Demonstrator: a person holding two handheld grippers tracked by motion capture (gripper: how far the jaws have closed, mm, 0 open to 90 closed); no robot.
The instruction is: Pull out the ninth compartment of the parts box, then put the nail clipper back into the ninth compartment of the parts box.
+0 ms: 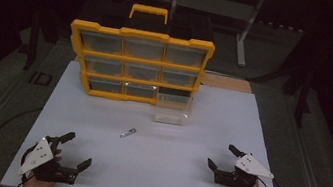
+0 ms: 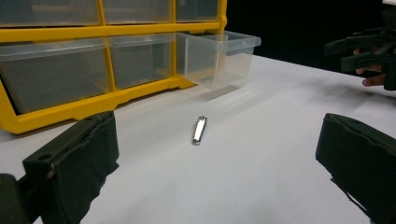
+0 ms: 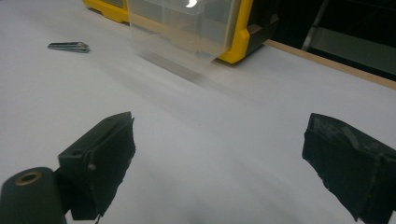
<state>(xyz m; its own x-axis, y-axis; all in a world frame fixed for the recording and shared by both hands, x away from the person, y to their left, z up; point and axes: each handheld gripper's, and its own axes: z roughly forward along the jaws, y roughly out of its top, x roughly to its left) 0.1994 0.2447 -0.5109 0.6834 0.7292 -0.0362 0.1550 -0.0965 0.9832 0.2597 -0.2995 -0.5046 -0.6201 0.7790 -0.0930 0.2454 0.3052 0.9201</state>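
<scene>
A small flat silver metal nail clipper [image 2: 200,129], as far as the dim views tell, lies ahead of the left gripper [image 1: 73,149], untouched. That gripper's jaws gape wide. The right gripper [image 1: 225,157] is likewise wide, the clipper well off to its left.

Count of items on the tabletop [image 1: 92,163]

We count one yellow organiser cabinet [image 1: 143,34] with one carry handle [image 1: 149,12] on top; it has nine drawer bays in three rows of three. We count eight clear drawers seated in their bays and one clear drawer [image 1: 172,108] pulled out of the bottom right bay and standing on the white surface, making nine drawers in all. We count one small metal nail clipper [image 1: 128,132] lying loose. We count two hand-held grippers, the left hand-held gripper [image 1: 74,149] and the right hand-held gripper [image 1: 223,156], each with two black jaws standing apart.
</scene>
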